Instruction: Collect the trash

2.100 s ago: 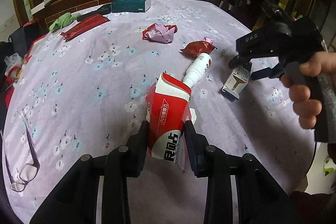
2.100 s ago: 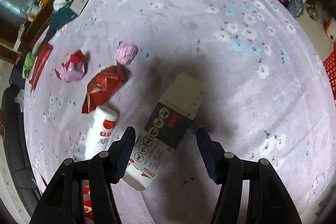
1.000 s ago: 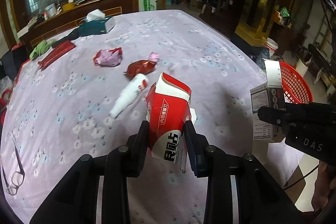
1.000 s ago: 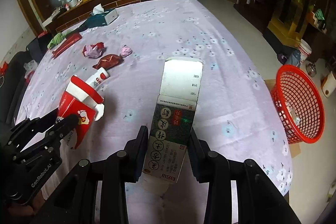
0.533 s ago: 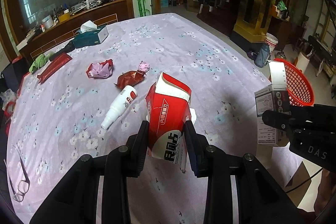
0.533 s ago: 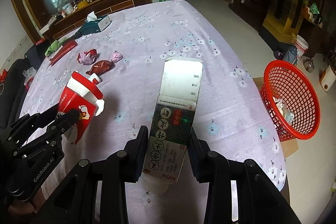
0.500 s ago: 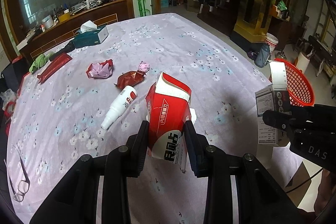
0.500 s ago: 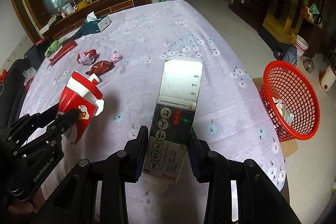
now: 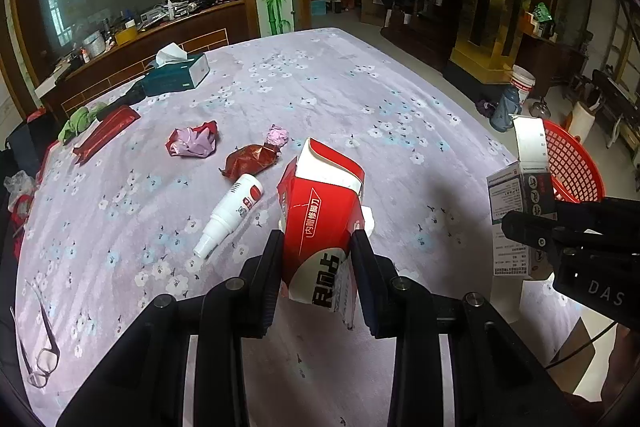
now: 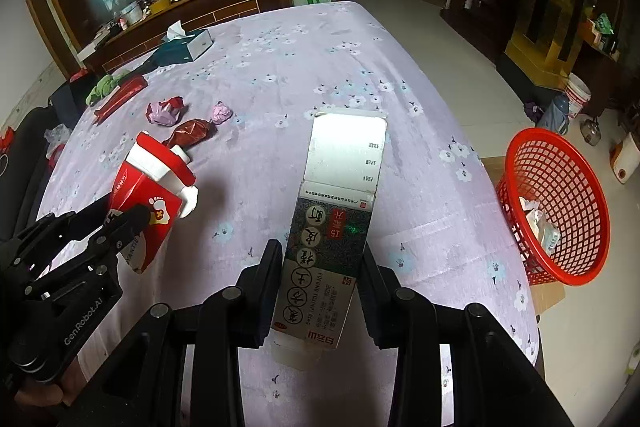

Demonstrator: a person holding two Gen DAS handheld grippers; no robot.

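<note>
Both grippers' jaws are pinching cartons: left gripper (image 9: 316, 259) the red carton (image 9: 320, 211), right gripper (image 10: 320, 267) the grey box (image 10: 332, 227). I'd carry them past the bench's right edge, right over the red basket (image 10: 560, 227), then let go.

The right half of the tabletop (image 10: 400, 75) lies bare up to its edge, open for a pass toward the red basket (image 10: 556, 203) on the floor just beyond. The basket's mouth is open, with some scraps at its bottom. On the left half, a white bottle (image 9: 228, 215), a brown wrapper (image 9: 250, 161), two pink crumpled wads (image 9: 194, 143) and a tissue box (image 9: 176, 75) crowd the surface. Glasses (image 9: 40, 351) lie near the left edge.
</note>
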